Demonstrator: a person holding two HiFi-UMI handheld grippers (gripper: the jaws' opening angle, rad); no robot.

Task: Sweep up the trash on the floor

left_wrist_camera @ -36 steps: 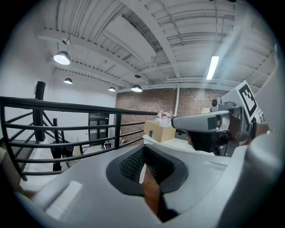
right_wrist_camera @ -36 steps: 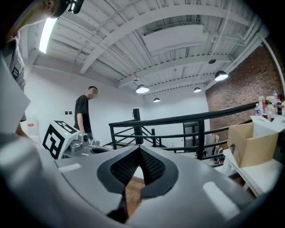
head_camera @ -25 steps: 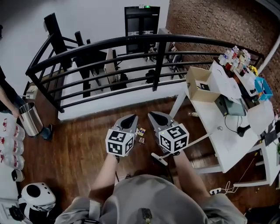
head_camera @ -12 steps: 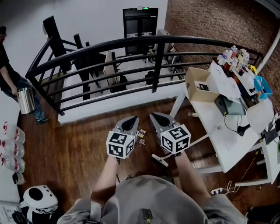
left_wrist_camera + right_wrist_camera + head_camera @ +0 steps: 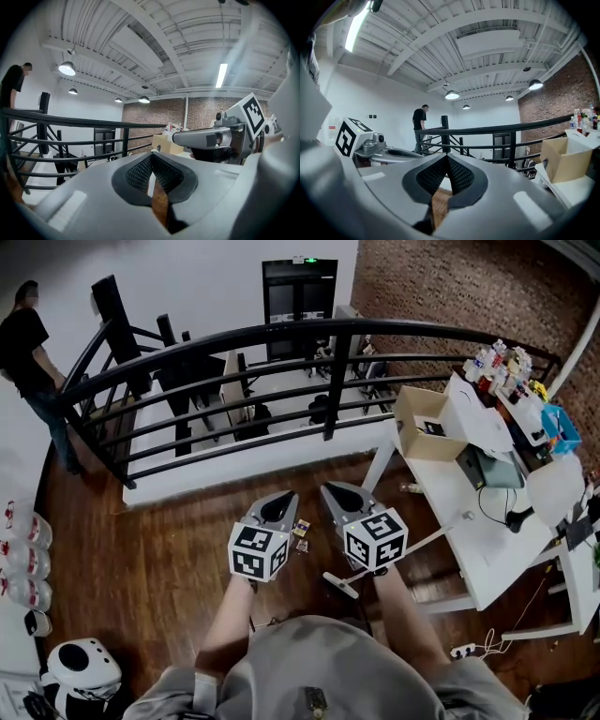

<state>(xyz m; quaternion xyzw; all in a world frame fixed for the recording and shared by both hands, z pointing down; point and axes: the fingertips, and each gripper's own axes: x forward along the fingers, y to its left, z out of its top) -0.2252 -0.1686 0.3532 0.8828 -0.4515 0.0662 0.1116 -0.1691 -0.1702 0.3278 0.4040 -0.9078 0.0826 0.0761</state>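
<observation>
Small bits of trash lie on the dark wooden floor, showing between my two grippers in the head view. My left gripper is held level in front of me, shut and empty. Beside it, my right gripper is also shut with nothing in it. A white stick-like handle lies on the floor just under my right hand. In the left gripper view the left gripper has its tips together and points at the railing. The right gripper looks the same in its own view. No broom head or dustpan shows.
A black curved railing runs across ahead of me over a lower level. A white table with a cardboard box and clutter stands to the right. A person stands at far left by the railing. A white appliance sits at lower left.
The person at far left has walked away from me along the railing, and the metal bin they carried is out of sight. My grippers have stayed put.
</observation>
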